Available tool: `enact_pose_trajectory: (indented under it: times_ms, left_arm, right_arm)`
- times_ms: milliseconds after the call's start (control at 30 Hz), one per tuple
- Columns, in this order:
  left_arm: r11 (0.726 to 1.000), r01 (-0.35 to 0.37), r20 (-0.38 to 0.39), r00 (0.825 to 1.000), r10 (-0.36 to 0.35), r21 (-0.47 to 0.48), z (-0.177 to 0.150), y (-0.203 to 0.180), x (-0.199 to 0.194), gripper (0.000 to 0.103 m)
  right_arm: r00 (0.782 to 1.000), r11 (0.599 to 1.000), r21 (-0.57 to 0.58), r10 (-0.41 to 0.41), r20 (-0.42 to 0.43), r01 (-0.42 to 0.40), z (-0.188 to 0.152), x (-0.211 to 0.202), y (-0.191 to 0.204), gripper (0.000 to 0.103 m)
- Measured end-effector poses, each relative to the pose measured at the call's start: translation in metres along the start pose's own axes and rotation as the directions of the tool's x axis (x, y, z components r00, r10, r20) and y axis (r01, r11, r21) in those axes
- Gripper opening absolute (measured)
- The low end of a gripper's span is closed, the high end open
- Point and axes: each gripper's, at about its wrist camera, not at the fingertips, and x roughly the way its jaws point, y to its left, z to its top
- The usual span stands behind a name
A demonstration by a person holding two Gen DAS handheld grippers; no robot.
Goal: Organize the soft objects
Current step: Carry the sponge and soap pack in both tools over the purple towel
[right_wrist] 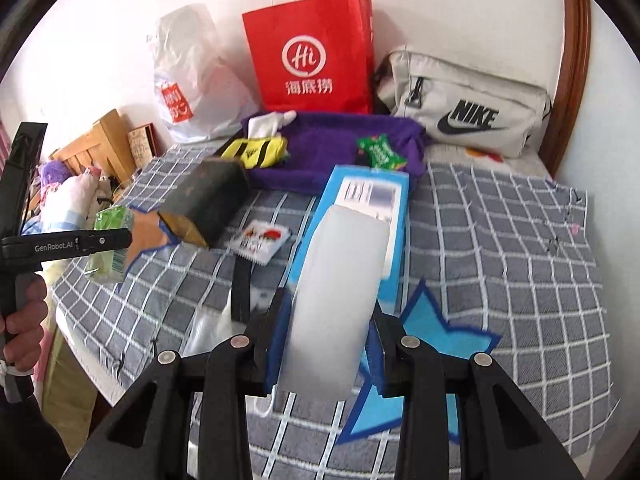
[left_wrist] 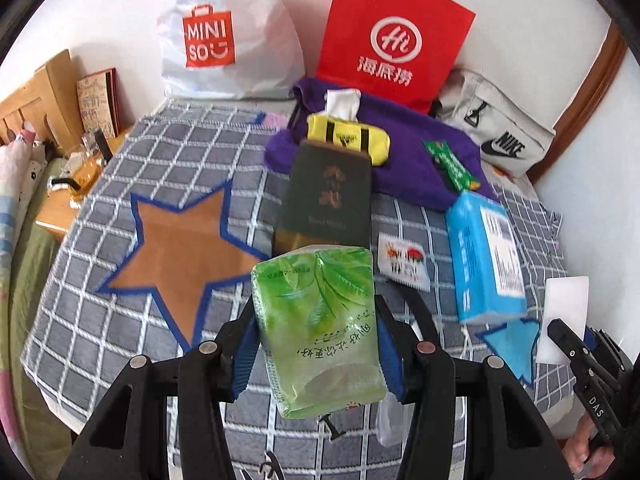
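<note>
- Tissue pack, green, is pinched between the pads of the left tongs and carried clear of the grey checked cover on the bed.
- Right tongs are clamped on a white, soft-looking pack, also lifted off the cover; what it is exactly I cannot tell.
- Step in hand, as I judge it: carrying each soft pack to its place. A brown star patch lies ahead and left of the left tongs; a blue star patch lies just under and right of the right tongs. These look like the drop marks, though which pack belongs where is a guess.
- To do it well: keep the squeeze light so the packs do not crumple, lower each pack flat onto its patch, and spread the tongs only once the pack rests on the cover.
- Blue tissue pack sits just ahead of the right tongs, so swing wide of it.
- Dark box stands straight ahead of the left tongs.
- Containers beyond both tongs: purple cloth tray holds 1 yellow tissue pack and 1 green packet.
- Red paper bag, white plastic bag and grey pouch stand behind; their contents are hidden.
</note>
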Motion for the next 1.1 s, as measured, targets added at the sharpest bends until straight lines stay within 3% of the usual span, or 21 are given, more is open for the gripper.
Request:
enact_pose_trajectory:
  times_ms: [433,1100]
  left_arm:
    - [0.999,0.012,0.042,0.999,-0.013,0.038,0.068,-0.015,0.01,0.05]
    - [0.999,0.031,0.027,0.999,-0.032,0.033,0.156,-0.021,0.066,0.05]
  right_arm:
    - [0.999,1.0,0.01,-0.014,0.053,0.014,0.078,0.016,-0.015,0.035]
    - [1.0,1.0,-0.027,-0.009,0.023,0.009,0.171,0.112,-0.038,0.035]
